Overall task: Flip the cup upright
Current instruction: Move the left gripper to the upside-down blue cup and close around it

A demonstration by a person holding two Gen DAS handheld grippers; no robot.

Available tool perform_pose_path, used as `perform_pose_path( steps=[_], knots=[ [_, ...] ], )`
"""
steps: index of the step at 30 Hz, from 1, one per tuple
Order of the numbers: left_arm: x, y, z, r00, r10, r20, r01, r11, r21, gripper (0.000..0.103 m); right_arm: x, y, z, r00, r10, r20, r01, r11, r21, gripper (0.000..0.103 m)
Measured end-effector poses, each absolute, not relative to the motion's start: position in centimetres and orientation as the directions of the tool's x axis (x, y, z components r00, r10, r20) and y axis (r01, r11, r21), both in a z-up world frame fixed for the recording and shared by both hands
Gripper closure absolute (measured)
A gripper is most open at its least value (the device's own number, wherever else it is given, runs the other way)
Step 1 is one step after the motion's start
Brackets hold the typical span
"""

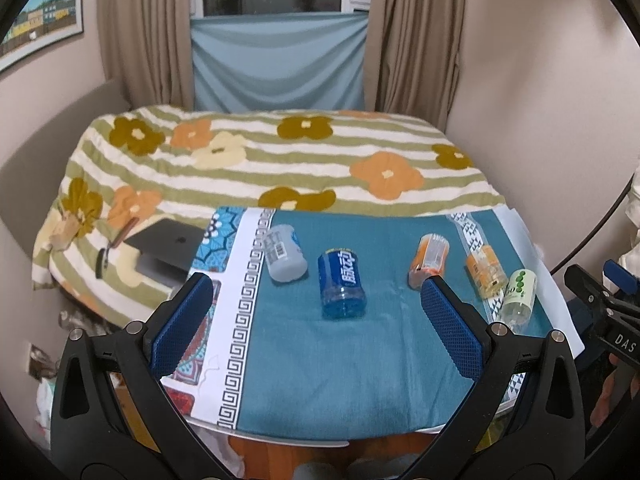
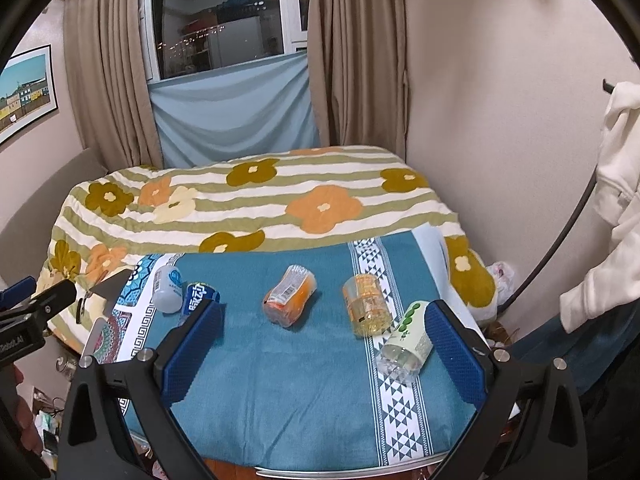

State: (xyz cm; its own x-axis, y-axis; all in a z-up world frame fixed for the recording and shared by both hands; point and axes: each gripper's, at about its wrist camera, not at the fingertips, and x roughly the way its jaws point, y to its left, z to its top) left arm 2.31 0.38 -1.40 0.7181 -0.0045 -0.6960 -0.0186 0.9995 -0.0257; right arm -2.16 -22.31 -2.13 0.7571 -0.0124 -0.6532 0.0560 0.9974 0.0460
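My left hand-held gripper (image 1: 316, 312) and right hand-held gripper (image 2: 324, 340) are both spread wide, holding nothing, above the counter (image 2: 280, 392). Five cups lie on its teal cloth: white (image 1: 285, 259), blue (image 1: 342, 283), orange (image 2: 290, 294), amber (image 2: 366, 304), green-dotted (image 2: 408, 336).

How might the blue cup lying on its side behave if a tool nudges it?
The blue cup looks round-sided, so it would probably roll. It seems clear, thin plastic and empty, so likely light. The cloth under it may slow it.
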Motion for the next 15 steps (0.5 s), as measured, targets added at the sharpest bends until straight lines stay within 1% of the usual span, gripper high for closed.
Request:
perform_pose_path(
  steps=[6, 11, 15],
  knots=[
    [4.8, 0.0, -3.6, 0.643, 0.006, -0.765, -0.017, 1.0, -0.006, 0.0, -0.8, -23.1, -4.1, 0.721, 0.0, -0.693, 0.041, 0.998, 0.043, 0.001],
    [8.0, -0.9, -7.0, 0.569, 0.001, -0.822, -0.012, 1.0, -0.007, 0.0, 0.4, -23.7, -7.2, 0.693, 0.02, -0.721, 0.013, 0.999, 0.04, 0.001],
    [10.4, -1.7, -9.2, 0.535, -0.008, -0.845, -0.005, 1.0, -0.013, 0.0, 1.3, -24.1, -9.4, 0.673, 0.046, -0.738, -0.008, 0.998, 0.055, 0.001]
  ],
)
